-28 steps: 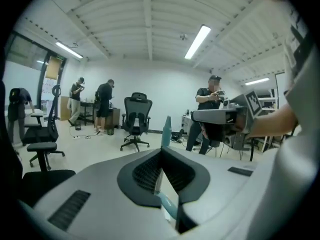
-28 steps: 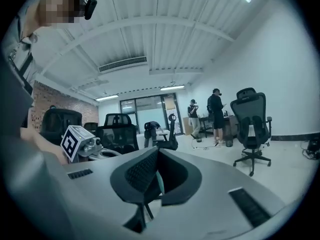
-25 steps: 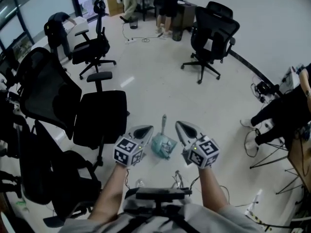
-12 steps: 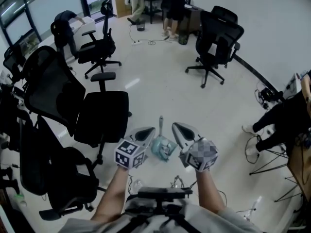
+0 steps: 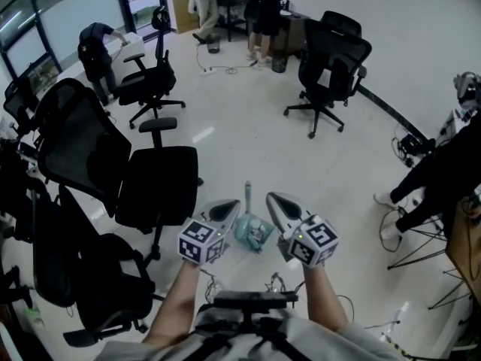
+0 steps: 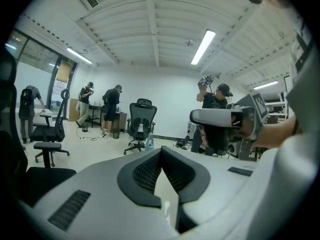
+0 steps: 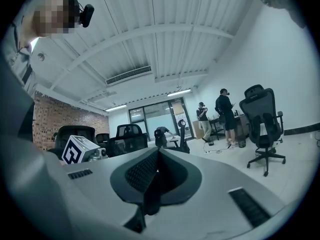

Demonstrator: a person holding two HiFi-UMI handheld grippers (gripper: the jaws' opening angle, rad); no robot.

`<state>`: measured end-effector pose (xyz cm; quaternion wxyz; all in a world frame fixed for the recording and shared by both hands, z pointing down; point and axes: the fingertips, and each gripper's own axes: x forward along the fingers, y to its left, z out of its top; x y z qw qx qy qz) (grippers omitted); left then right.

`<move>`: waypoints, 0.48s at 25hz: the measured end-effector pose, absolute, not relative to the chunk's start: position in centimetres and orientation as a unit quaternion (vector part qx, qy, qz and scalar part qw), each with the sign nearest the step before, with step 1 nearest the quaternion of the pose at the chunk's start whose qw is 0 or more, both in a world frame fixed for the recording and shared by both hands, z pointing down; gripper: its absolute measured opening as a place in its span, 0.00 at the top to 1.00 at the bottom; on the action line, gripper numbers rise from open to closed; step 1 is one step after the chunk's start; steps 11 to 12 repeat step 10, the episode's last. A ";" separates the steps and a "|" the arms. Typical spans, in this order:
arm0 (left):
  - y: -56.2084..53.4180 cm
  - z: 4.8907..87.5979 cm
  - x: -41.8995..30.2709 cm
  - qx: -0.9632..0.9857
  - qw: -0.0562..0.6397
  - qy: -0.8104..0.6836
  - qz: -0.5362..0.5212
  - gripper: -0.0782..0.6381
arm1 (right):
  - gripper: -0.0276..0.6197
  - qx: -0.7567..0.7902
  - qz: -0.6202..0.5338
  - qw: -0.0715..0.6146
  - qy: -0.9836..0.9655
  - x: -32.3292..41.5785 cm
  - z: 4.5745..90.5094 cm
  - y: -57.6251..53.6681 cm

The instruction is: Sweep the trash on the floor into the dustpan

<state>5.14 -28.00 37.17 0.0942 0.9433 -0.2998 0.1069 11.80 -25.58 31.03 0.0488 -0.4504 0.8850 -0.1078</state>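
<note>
A teal dustpan (image 5: pixel 252 228) is seen on the glossy pale floor (image 5: pixel 248 141) among black office chairs (image 5: pixel 154 183), between the left gripper (image 5: pixel 228 207) and right gripper (image 5: pixel 273 199), both closed on nothing.

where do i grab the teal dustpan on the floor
Probably the slim grey handle of the dustpan: it sticks straight out from the wide teal pan and looks narrow enough to pinch. Come from above, jaws across its width.
</note>
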 end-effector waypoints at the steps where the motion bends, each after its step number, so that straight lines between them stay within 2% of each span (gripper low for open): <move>1: -27.9 37.2 5.2 0.944 0.094 -0.299 0.107 0.88 | 0.94 -0.450 -0.107 0.050 0.885 11.8 31.0 -25.5; 12: -27.5 37.2 4.6 0.943 0.098 -0.299 0.107 0.88 | 0.94 -0.451 -0.112 0.049 0.884 11.7 31.2 -25.1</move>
